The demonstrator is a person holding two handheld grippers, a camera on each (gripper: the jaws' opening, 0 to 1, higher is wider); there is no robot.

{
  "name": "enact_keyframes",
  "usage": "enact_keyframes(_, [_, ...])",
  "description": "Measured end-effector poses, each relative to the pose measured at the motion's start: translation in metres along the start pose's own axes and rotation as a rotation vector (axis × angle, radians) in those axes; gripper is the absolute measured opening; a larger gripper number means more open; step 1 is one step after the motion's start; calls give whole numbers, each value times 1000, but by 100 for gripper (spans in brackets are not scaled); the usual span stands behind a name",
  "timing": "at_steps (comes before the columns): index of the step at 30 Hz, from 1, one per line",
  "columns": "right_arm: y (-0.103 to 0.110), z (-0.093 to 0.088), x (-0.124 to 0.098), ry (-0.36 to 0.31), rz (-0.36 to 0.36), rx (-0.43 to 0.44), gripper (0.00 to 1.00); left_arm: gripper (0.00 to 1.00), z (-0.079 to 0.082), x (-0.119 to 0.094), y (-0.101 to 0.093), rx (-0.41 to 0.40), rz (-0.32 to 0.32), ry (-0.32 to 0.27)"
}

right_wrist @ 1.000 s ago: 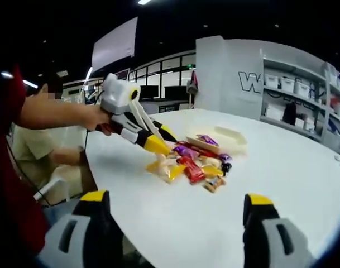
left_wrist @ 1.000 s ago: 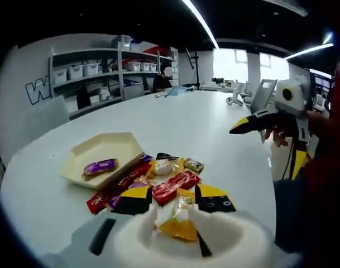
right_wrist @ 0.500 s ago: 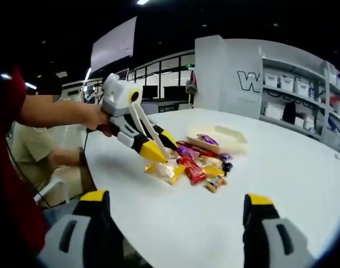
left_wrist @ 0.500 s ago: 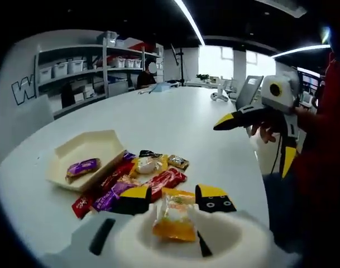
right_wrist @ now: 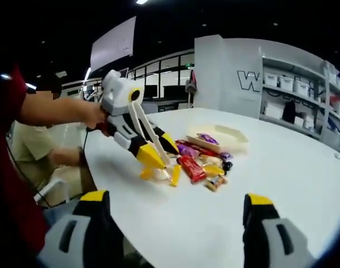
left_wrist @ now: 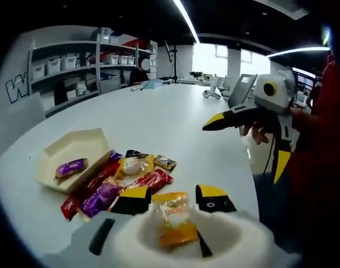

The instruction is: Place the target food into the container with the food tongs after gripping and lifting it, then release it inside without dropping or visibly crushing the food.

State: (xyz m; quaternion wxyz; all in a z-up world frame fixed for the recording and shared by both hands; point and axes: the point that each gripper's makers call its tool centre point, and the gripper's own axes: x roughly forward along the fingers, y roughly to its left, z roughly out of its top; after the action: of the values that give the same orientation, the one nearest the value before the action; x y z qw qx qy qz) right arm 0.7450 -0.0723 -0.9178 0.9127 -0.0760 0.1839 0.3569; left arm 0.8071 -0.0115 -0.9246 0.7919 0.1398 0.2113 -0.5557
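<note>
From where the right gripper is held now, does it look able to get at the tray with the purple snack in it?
Probably yes. The right gripper hangs open off the table's edge, with bare table ahead. The tray sits beyond the snack pile, open on top. The left gripper, holding an orange packet, works beside that path.

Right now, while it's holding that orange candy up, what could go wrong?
The left gripper pinches the orange candy by part of its wrapper, so it might slip and drop before reaching the tray. Squeezing harder could crush it. The tray sits behind the candy pile, with a purple candy already inside, so a low swing could knock the pile about.
</note>
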Motion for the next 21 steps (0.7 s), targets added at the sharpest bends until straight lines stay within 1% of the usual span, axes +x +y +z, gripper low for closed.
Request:
enact_keyframes(4, [0, -1, 0, 3, -2, -3, 99, 30, -2, 1, -6, -11, -7, 8])
enact_keyframes(8, [3, -3, 0, 10, 3, -11, 99, 30, -5, 3, -10, -23, -6, 1])
enact_keyframes(10, [4, -4, 0, 15, 4, -13, 99, 30, -7, 4, -10, -41, -5, -3])
enact_keyframes(16, [4, -4, -2, 10, 2, -11, 99, 28, -9, 5, -10, -137, 2, -48])
enact_keyframes(18, [4, -3, -2, 7, 2, -12, 99, 27, -9, 4, -9, -136, 10, -54])
enact_keyframes(19, [4, -3, -2, 7, 2, -12, 99, 27, -9, 3, -9, -154, 17, -63])
enact_keyframes(21, [5, -2, -2, 7, 3, -15, 99, 26, -9, 2, -8, -171, 25, -63])
